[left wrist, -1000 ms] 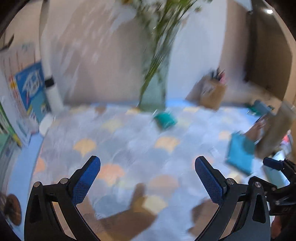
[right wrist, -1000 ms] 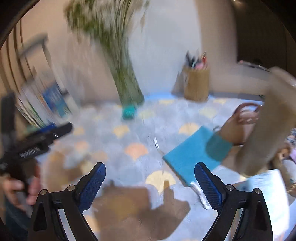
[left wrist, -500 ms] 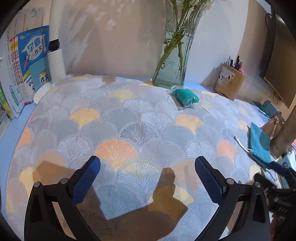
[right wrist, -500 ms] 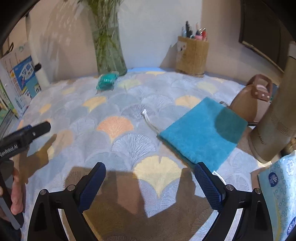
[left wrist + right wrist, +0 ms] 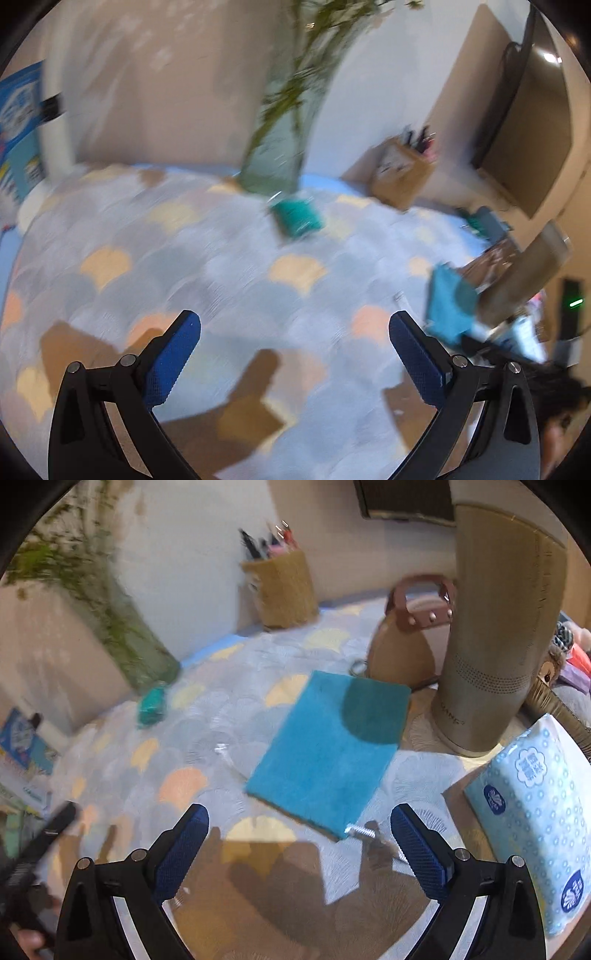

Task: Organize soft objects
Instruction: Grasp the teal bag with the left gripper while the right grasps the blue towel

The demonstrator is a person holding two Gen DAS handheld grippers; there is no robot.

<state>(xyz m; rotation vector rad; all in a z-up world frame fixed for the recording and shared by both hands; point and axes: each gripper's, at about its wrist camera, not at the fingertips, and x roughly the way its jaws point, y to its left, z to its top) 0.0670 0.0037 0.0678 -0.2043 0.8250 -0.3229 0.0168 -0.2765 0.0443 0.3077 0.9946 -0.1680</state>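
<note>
Right gripper (image 5: 299,840): jaws wide apart, nothing between them, above the near part of the tablecloth (image 5: 207,738).
Left gripper (image 5: 295,349): jaws wide apart and empty, over the patterned cloth; this view is motion-blurred.
Drawstring pouch (image 5: 328,753): flat turquoise fabric just beyond the right gripper, its white cord end (image 5: 360,830) lying beside the near corner; in the left view it sits toward the table's right edge (image 5: 448,306).
Tissue pack (image 5: 535,805): blue-and-white, near the right edge, close to the right finger.
Tall beige cylinder (image 5: 498,627): upright at the right edge, just beyond the pouch's far right corner, casting a shadow on it.
Brown handbag (image 5: 406,642): directly behind the pouch, beside the cylinder.
Small teal bundle (image 5: 297,218): on the cloth toward the back edge, just in front of the glass vase (image 5: 280,147), well apart from the pouch.
Pen holder (image 5: 280,587): woven, at the back edge against the wall.
Books (image 5: 22,742): at the left edge.
</note>
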